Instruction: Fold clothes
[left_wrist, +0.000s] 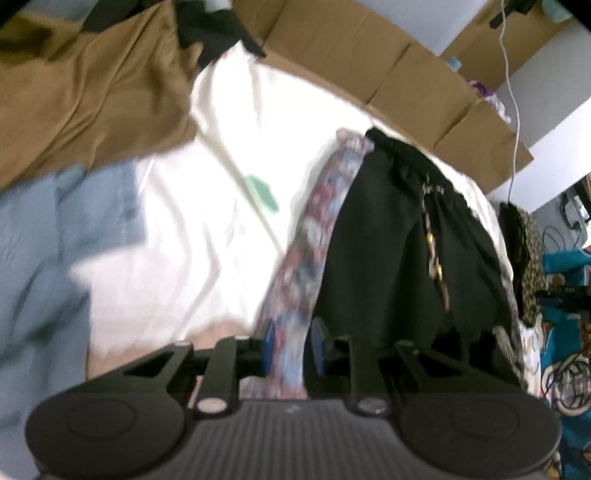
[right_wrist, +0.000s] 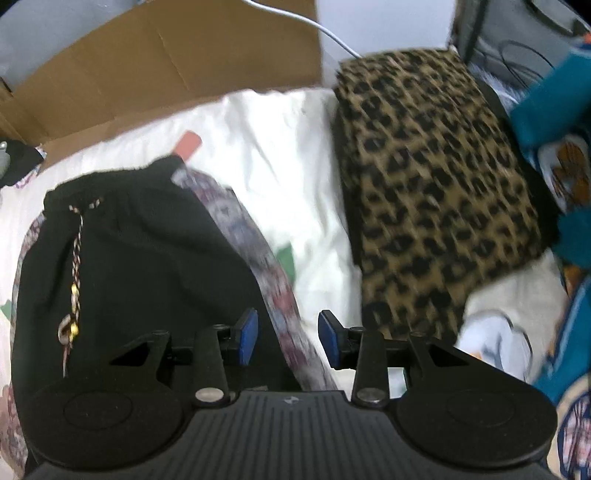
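both grippers, left (left_wrist: 290, 345) and right (right_wrist: 287, 338), fingers spread and empty, straddle the black shorts' (right_wrist: 129, 258) patterned side stripes, running toward 12 o'clock.

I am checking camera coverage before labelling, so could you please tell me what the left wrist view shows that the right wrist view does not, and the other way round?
Only the left wrist view shows the crumpled tan-brown garment and the pale blue cloth on the far side of the bed.

Only the right wrist view shows the top of the folded leopard-print fabric in full; the left view catches just its edge.

Both show the black drawstring shorts with patterned side stripes, the white bed sheet and the flattened brown cardboard.
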